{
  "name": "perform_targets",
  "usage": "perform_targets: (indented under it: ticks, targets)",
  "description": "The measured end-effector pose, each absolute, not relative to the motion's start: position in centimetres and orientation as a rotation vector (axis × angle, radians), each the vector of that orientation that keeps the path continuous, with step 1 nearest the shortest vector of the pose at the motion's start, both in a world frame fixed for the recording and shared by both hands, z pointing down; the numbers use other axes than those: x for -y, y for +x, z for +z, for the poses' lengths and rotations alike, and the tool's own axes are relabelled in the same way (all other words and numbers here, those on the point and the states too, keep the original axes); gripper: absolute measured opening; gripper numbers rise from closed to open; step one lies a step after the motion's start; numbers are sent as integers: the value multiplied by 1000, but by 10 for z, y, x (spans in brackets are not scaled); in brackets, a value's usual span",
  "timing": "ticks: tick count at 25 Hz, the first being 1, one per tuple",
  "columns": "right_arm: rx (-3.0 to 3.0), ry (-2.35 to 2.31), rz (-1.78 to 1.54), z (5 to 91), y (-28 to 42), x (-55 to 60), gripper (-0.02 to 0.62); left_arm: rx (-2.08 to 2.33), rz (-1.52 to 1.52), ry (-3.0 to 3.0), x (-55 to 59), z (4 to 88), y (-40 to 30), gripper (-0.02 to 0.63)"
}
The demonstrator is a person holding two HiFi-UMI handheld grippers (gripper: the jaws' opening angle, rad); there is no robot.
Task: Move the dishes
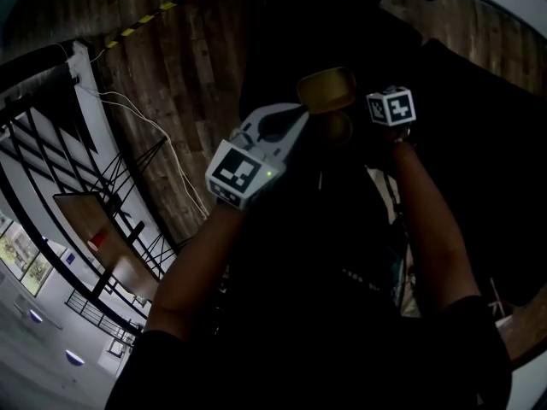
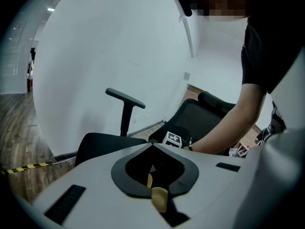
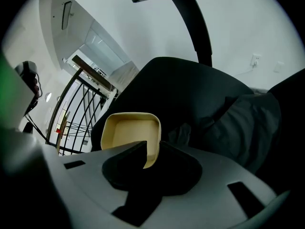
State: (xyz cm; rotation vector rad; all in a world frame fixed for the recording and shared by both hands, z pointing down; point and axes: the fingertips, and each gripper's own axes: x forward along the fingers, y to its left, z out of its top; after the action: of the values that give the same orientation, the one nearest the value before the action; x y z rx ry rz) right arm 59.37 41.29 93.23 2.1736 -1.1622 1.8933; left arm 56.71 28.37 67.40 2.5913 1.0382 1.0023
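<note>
**A:** What is hard to read here?

**B:** The head view is very dark. A tan dish (image 1: 326,90) shows between the two gripper tips, above the person's forearms (image 1: 427,220). I cannot tell there which gripper has it. A rounder tan patch (image 1: 339,127) just beneath it is too dim to name. Black cloth and a black office chair (image 3: 190,89) swallow most of the rest.

**A:** And the left gripper (image 2: 155,185)?

**B:** Its jaws are nearly together, pinched on a thin tan rim (image 2: 159,198) seen edge-on. Only that sliver shows, and the rest of the piece is cut off by the gripper body. Past it are the other gripper's marker cube (image 2: 172,138) and a bare arm (image 2: 228,128).

**A:** The right gripper (image 3: 145,154)?

**B:** It is clamped on the near rim of a square dish (image 3: 128,130), one jaw inside the wall and one outside.

**A:** How does that dish look?

**B:** It is pale tan and shallow with rounded corners, and nothing lies in it. It is tilted so its hollow faces the camera, and it is held in the air in front of the chair seat. A black stair railing (image 3: 81,109) stands behind it to the left.
</note>
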Motion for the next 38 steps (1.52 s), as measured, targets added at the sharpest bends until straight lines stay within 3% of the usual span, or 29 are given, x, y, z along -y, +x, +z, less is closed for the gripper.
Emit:
perform_targets:
  ticks: [13,20,28,38]
  targets:
    - [1170,2067,1945,974,587,-409,75,-1004,1056,2543,-278,692,562,-9]
    - [1135,2073,1952,974,589,-410,26,-1000,1044,2562,-275,695,560,-9]
    - [1091,2155,1937,947,601,-413,25,-1009,988,2605,-278,679,561,-9]
    - [1040,2320,1907,851,609,-426,25,-1047,881,2654,-299,624,550,-9]
